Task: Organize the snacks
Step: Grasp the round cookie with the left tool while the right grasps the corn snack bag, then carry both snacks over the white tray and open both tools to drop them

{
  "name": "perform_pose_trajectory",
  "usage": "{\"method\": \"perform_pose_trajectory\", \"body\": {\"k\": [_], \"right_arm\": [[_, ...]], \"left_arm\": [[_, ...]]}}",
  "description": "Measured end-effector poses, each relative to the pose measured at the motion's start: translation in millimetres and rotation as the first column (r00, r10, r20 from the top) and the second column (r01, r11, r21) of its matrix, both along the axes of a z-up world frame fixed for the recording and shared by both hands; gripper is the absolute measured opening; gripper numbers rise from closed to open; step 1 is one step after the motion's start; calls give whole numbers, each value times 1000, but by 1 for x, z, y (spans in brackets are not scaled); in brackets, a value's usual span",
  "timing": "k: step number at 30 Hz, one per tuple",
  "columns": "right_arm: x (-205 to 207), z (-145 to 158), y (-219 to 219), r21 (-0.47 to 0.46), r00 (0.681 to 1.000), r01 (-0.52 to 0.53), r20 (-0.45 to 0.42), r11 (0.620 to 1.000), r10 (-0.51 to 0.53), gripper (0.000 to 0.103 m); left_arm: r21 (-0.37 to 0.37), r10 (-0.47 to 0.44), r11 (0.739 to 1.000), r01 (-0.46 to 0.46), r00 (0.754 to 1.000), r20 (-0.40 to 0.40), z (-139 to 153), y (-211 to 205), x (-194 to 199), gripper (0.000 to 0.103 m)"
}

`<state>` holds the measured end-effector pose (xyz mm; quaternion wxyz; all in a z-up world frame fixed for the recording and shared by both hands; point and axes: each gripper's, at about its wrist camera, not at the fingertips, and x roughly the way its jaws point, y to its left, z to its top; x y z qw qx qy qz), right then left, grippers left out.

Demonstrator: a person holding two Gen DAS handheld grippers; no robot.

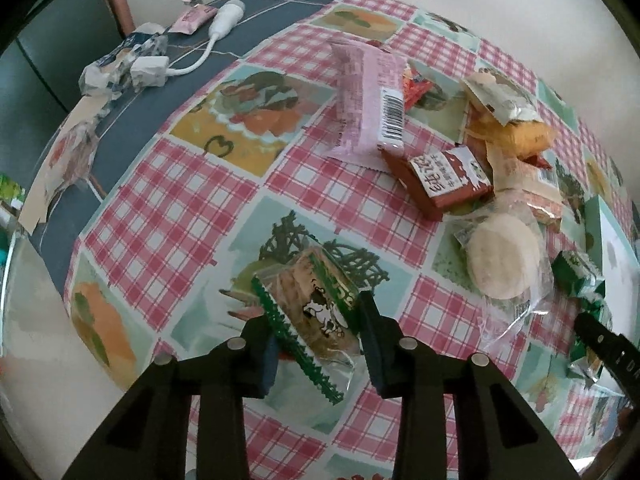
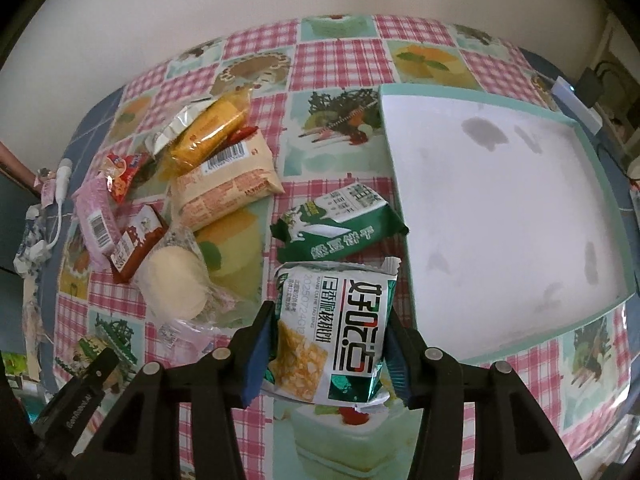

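Left claw (image 1: 316, 340) clamps a clear green-edged biscuit packet (image 1: 310, 312), lifted over the checked desk (image 1: 168, 208). Right claw (image 2: 328, 344) grips a white-and-green crisp snack pack (image 2: 340, 328), just left of the shallow white teal-rimmed box (image 2: 500, 220). Farther left, the snack pile (image 2: 192, 184).

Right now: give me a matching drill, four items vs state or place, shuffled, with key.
1. cow-print biscuit pack
2. white-and-green snack bag
3. teal-rimmed box
4. round pale cake

a. lying on the tablecloth, wrapped in clear plastic
b. clamped in the right gripper
c. nothing inside it
d. clamped in the left gripper

Pairs: 1-d, 2-b, 3-c, 4-a
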<state>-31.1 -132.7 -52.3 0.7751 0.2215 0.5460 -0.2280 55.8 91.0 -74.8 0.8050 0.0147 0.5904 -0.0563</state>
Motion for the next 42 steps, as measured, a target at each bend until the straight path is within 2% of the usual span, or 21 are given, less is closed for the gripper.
{"method": "perform_pose_trajectory", "body": {"k": [11, 15, 23, 29, 32, 38, 42], "right_arm": [[0, 7, 1, -11, 1000, 5, 19, 1000, -5, 53], [0, 9, -1, -5, 1000, 12, 19, 1000, -12, 53], [-1, 24, -3, -14, 998, 12, 62, 1000, -11, 53], [-10, 35, -22, 13, 993, 69, 95, 998, -70, 53], [-15, 40, -35, 34, 988, 110, 103, 993, -113, 53], [-30, 50, -74, 66, 970, 203, 124, 977, -210, 53], [-46, 53, -107, 87, 949, 278, 131, 957, -287, 53]], "left_arm": [[-92, 49, 995, -47, 999, 17, 18, 30, 3, 33], [-137, 57, 989, -51, 998, 34, 33, 38, 1, 32], [-156, 49, 987, -36, 996, 79, 64, 38, -6, 32], [-97, -28, 995, 37, 995, 91, 77, -7, -1, 32], [-78, -94, 992, 103, 990, 109, 90, -38, -2, 32], [-59, -234, 968, 243, 963, 135, 113, -112, -8, 32], [-43, -308, 948, 317, 942, 134, 119, -158, -16, 32]]}}
